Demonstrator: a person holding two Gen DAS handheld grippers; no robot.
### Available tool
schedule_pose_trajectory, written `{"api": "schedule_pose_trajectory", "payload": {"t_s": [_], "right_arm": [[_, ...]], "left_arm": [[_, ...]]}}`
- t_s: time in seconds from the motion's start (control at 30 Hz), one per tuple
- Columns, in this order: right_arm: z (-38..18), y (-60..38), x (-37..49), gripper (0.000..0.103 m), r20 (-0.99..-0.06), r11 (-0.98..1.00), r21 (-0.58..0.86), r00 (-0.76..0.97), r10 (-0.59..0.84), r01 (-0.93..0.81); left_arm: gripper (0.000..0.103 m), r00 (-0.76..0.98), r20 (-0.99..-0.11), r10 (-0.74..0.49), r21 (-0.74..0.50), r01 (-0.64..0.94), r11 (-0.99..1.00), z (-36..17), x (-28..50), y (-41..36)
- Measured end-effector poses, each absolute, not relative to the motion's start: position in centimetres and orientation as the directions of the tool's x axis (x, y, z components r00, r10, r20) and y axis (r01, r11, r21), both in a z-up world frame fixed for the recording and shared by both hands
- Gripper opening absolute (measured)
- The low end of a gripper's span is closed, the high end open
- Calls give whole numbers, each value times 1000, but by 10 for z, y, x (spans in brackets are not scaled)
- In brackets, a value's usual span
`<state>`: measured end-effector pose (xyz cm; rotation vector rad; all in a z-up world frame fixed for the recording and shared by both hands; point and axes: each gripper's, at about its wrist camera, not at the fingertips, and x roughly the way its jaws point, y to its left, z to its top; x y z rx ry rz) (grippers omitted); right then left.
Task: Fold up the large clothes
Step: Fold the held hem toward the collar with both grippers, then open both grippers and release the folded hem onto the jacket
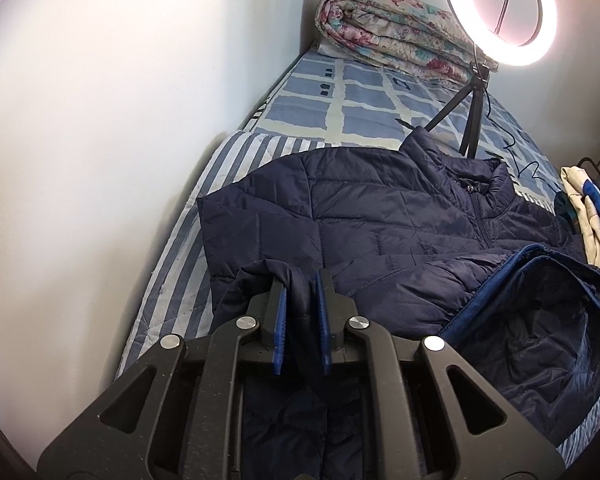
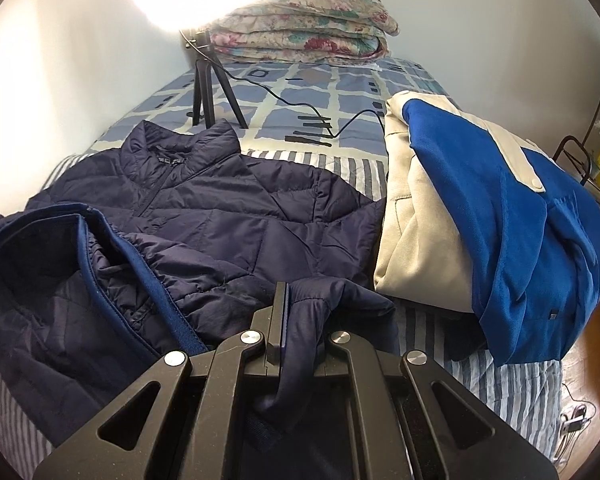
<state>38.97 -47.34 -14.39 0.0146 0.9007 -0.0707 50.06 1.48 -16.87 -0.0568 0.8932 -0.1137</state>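
A navy quilted puffer jacket [image 1: 380, 216] lies front-up on the bed, collar toward the far end; it also shows in the right wrist view [image 2: 228, 216]. Its lower part is folded back, showing the blue-trimmed lining [image 1: 532, 320] [image 2: 60, 280]. My left gripper [image 1: 302, 280] is shut on a bunched piece of the jacket at its near left side. My right gripper [image 2: 300, 296] is shut on another bunched piece of the jacket at its near right side; its right finger is hidden by the fabric.
A blue and beige garment [image 2: 480, 208] lies folded to the right of the jacket. A ring light on a tripod [image 1: 476, 120] with its cable [image 2: 320, 120] stands behind the collar. A folded floral quilt [image 2: 300, 24] sits at the bed's far end. A white wall [image 1: 120, 140] runs along the left.
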Motion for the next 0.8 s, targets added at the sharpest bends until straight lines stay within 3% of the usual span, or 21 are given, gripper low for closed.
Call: {"api": "schedule_pose_trajectory", "payload": {"t_s": [0.13, 0.4, 0.47, 0.53, 0.63, 0.77, 0.8], "right_arm": [[-142, -474, 389, 4, -783, 998, -8, 620, -48, 66], [-136, -474, 387, 8, -779, 998, 10, 626, -29, 58], [-135, -473, 386, 10, -780, 998, 13, 625, -26, 58], [-134, -473, 386, 12, -782, 998, 22, 622, -20, 59], [-132, -474, 386, 15, -783, 998, 37, 621, -8, 59], [-130, -475, 385, 28, -784, 996, 62, 621, 14, 56], [-129, -475, 385, 38, -783, 995, 83, 621, 32, 53]], "left_arm": [[16, 619, -775, -127, -96, 83, 992, -167, 500, 13], [35, 620, -771, -145, -119, 83, 989, -162, 500, 18], [51, 626, -766, -145, -121, 82, 989, -159, 499, 19], [61, 648, -749, -139, -116, 79, 990, -154, 496, 20], [62, 656, -741, -147, -124, 82, 989, -148, 496, 22], [62, 657, -740, -143, -119, 81, 990, -146, 495, 24], [62, 657, -741, -142, -121, 78, 990, -146, 495, 24]]}}
